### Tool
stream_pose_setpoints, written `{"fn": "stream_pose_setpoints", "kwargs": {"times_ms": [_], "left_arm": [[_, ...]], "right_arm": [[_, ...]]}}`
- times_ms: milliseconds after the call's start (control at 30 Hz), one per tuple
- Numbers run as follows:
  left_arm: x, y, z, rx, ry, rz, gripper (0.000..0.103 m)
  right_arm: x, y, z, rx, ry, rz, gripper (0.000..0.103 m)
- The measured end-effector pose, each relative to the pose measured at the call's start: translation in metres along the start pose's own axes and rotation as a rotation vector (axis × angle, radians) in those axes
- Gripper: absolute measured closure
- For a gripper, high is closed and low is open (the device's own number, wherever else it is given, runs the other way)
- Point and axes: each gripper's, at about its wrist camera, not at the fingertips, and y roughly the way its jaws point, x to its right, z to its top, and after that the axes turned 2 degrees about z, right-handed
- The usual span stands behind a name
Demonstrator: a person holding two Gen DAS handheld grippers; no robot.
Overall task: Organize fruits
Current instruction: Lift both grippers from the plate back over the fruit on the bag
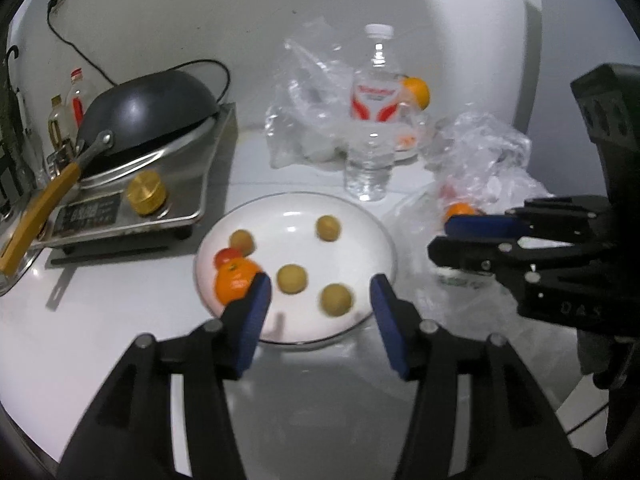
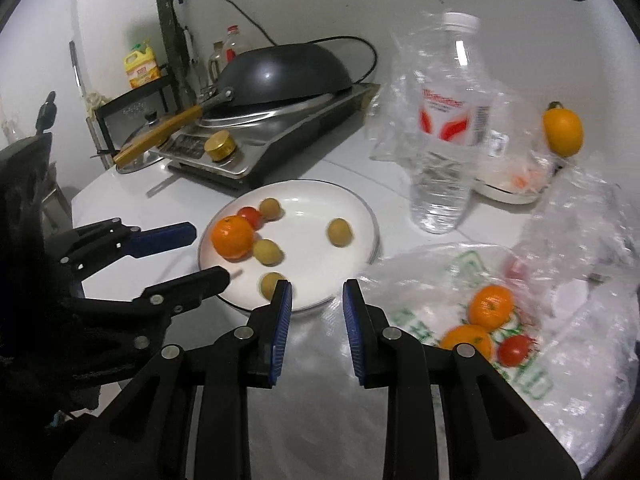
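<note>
A white plate [image 1: 352,248] [image 2: 312,216] holds a mandarin [image 1: 234,280] [image 2: 232,238], a cherry tomato [image 1: 225,257] [image 2: 250,214] and several small yellow-green fruits [image 1: 292,278] [image 2: 339,232]. My left gripper [image 1: 320,284] [image 2: 210,252] hovers over the plate's near edge, open, with nothing between its pads. To the right of the plate, my right gripper [image 2: 317,286] [image 1: 440,236] is shut to a narrow gap and empty. A printed plastic bag [image 2: 440,280] beside it holds two mandarins [image 2: 490,306] and a cherry tomato [image 2: 516,348].
A water bottle [image 1: 372,120] [image 2: 448,120] stands behind the plate among crumpled clear bags [image 1: 304,92]. An orange fruit [image 2: 562,128] sits at the back right above a small dish. A steel stove [image 1: 160,184] carrying an upturned wok [image 2: 280,72] fills the left.
</note>
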Motion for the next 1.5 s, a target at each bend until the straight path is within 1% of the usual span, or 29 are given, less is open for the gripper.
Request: {"fn": "stream_pose_setpoints", "kwargs": {"times_ms": [100,300,667,967,1500], "left_arm": [[0.015,-0.002,0.002,-0.001,0.031,-0.002,0.05],[0.04,-0.006,0.008,0.012,0.063,0.003,0.05],[0.082,-0.009,0.011,0.011,0.112,-0.019,0.05],[0.102,-0.01,0.012,0.012,0.141,-0.021,0.05],[0.128,-0.006,0.014,0.001,0.181,-0.025,0.05]], "right_arm": [[0.013,-0.013,-0.007,0.021,0.02,-0.01,0.075],[0.032,-0.033,-0.023,0.051,0.06,-0.024,0.075],[0.06,-0.06,-0.048,0.064,0.099,-0.053,0.075],[0.076,-0.072,-0.061,0.078,0.125,-0.061,0.075],[0.098,-0.08,-0.075,0.081,0.154,-0.071,0.075]]}}
